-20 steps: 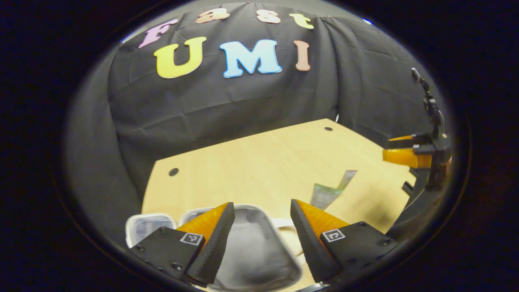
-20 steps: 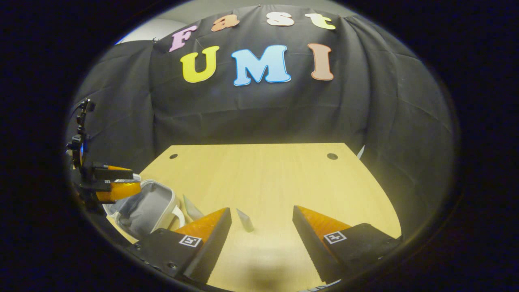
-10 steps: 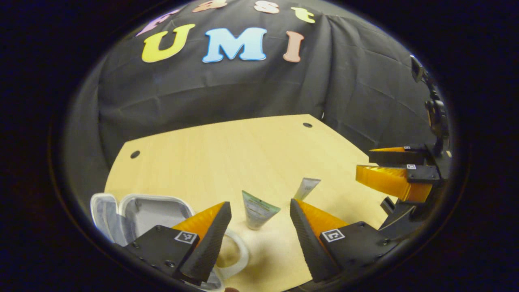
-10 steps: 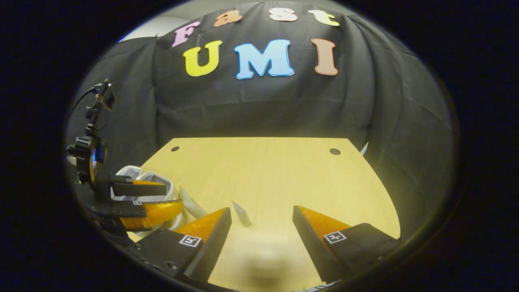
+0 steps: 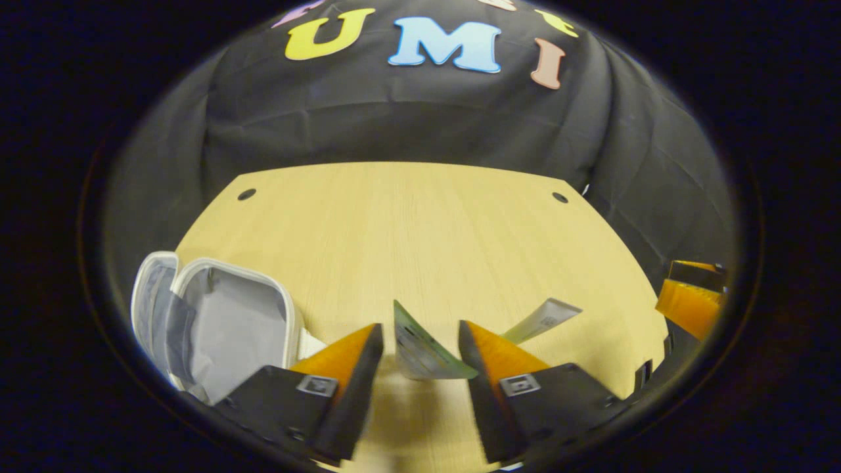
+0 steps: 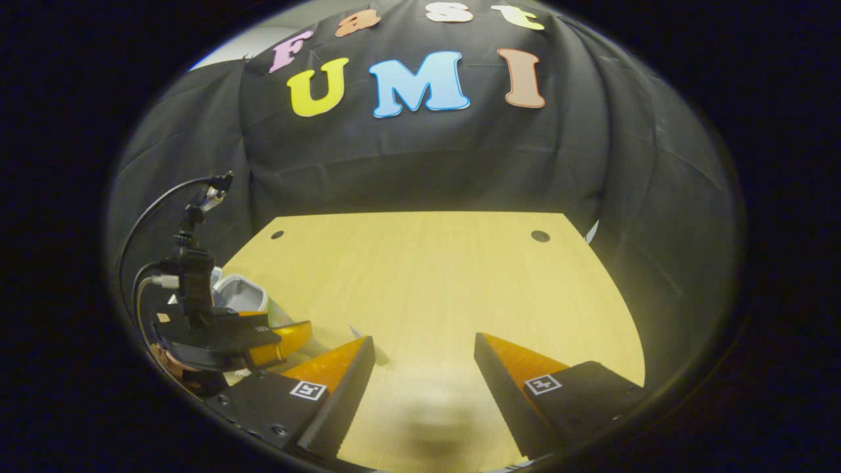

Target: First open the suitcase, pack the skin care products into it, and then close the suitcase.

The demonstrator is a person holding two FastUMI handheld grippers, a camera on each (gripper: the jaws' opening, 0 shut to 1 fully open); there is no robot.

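In the left gripper view, the left gripper [image 5: 415, 348] is reaching low over the table [image 5: 420, 223], its two orange fingers standing apart on either side of a green tube [image 5: 420, 345] in the lower middle of the frame. The tube is lying between the fingers, but whether they are touching it cannot be told, so the claw is showing as part open with no sure hold. A second, paler tube [image 5: 542, 319] is lying just right of it, partly behind the right-hand finger. At the lower left the suitcase [image 5: 220, 325] is sitting open, its grey lining facing up and its lid folded out toward the frame's edge. The right gripper [image 5: 690, 299] is peeking in at the right edge.

In the right gripper view, the right gripper [image 6: 424, 364] is hovering wide open over bare table, holding nothing. At the lower left of that frame the left gripper is showing with its cable, and a bit of the suitcase is appearing behind it.
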